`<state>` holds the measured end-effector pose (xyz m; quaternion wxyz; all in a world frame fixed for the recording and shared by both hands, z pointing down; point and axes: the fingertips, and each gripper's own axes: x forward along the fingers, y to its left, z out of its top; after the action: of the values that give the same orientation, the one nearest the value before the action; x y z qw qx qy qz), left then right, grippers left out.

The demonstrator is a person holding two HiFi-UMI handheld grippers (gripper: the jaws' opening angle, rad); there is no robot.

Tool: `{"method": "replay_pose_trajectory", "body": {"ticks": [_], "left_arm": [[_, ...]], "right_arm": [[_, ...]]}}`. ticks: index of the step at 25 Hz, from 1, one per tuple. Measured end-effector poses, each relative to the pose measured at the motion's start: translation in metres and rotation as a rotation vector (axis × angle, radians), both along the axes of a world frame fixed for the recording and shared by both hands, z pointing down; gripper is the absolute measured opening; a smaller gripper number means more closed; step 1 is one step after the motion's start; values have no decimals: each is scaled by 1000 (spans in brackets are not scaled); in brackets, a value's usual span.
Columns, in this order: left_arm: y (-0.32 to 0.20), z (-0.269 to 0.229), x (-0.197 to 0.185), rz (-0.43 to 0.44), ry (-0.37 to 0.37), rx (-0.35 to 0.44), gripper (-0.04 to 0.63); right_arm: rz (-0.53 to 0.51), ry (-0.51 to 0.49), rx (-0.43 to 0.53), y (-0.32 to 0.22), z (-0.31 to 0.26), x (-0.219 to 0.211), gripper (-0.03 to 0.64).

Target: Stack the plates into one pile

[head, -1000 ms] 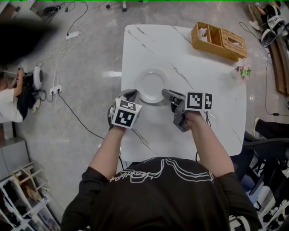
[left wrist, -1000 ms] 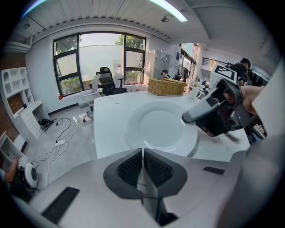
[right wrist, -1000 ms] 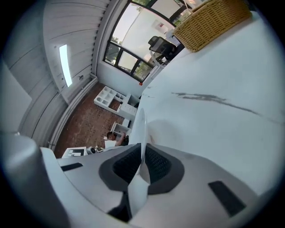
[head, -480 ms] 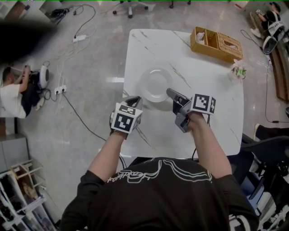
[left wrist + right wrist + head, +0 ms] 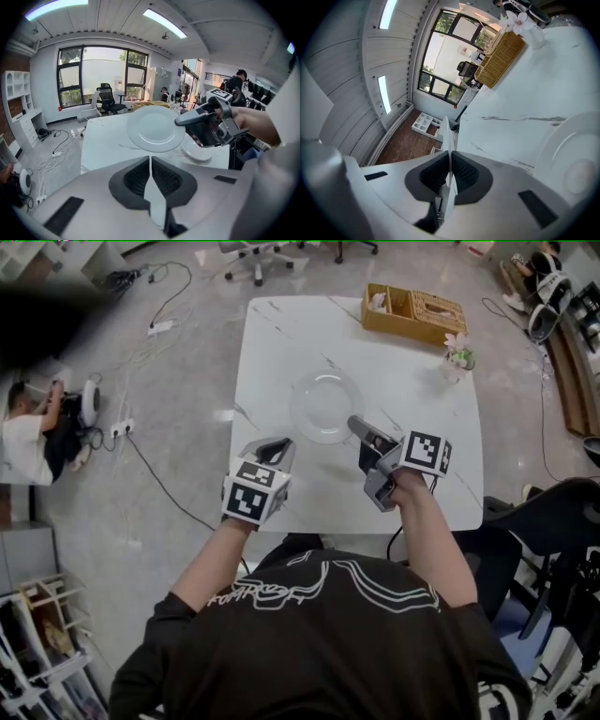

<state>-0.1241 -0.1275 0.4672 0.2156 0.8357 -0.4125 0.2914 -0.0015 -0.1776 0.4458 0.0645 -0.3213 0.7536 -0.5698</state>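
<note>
A white plate (image 5: 325, 406) hangs tilted above the white marble table (image 5: 281, 334), and my right gripper (image 5: 354, 422) is shut on its near right rim. The right gripper view shows that plate (image 5: 445, 131) edge-on between the jaws. In the left gripper view the lifted plate (image 5: 156, 127) faces me, with the right gripper (image 5: 180, 122) at its rim. A second white plate (image 5: 199, 153) (image 5: 569, 164) lies on the table below the right gripper and is hidden in the head view. My left gripper (image 5: 281, 443) (image 5: 150, 158) is shut, holds nothing, and stands apart from the lifted plate's near left.
A wicker basket (image 5: 415, 310) and a small vase of flowers (image 5: 457, 352) stand at the table's far right. A dark chair (image 5: 553, 521) is close on the right. Cables (image 5: 150, 324) and a seated person (image 5: 23, 437) are on the floor to the left.
The plate has come up off the table in my right gripper. My left gripper has drawn back from the plate's left rim and risen too.
</note>
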Motion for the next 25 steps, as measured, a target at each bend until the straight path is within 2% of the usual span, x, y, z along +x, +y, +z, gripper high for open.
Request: {"method": "replay_pose_trajectory", "body": {"ticks": [3,8,16,21,25], "left_arm": [[16,-14,19,22,3,41,34],[57,-25,78,53,4,77,34],[59,-38,82,93,27,114,34],[74,-42,125,122,33,115,34],[72,-38,134,152,28,112,34]], "right_arm": [[26,3,17,17,-14,22,38],[80,4,42,61,-26,93,38],[178,34,43,69,-28,123,38],[240,23,34,91,-22,180,40],[289,26,-11,95,-4,197,40]]}}
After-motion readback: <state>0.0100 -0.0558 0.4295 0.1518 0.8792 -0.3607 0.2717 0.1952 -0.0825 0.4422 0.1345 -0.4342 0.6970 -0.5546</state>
